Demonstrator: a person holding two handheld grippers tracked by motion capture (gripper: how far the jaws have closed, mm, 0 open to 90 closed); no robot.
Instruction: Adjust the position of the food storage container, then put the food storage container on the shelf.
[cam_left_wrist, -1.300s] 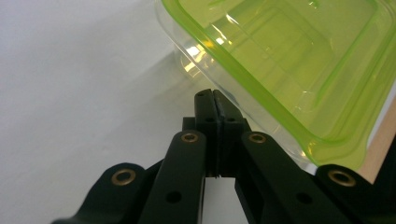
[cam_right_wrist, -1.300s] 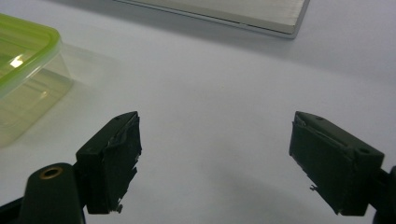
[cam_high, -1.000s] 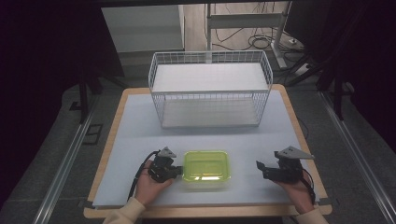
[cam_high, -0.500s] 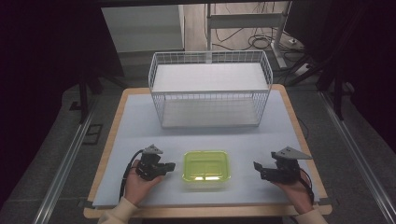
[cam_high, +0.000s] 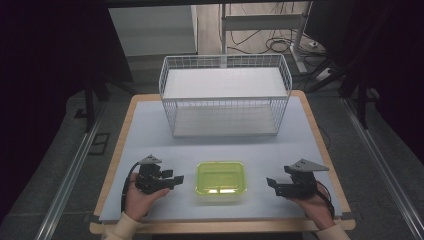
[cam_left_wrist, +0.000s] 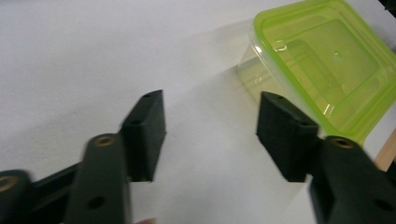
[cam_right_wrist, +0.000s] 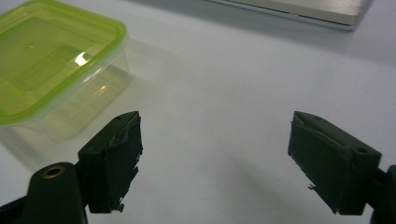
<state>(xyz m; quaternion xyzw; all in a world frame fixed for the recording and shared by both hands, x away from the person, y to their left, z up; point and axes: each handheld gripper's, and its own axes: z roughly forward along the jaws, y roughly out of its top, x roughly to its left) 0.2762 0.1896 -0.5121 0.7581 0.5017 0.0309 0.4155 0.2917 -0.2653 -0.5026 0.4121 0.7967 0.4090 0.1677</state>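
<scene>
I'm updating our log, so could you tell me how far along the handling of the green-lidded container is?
Done: nothing visible yet; the container sits lidded on the table, before the wire basket. In hand: the left tool and right tool flank it, open, apart. Left: presumably grasping and moving it.

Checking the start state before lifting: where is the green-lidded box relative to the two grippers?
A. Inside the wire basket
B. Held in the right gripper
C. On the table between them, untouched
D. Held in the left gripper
C: the box sits on the table with the left gripper and right gripper open on either side, clear of it.
</scene>
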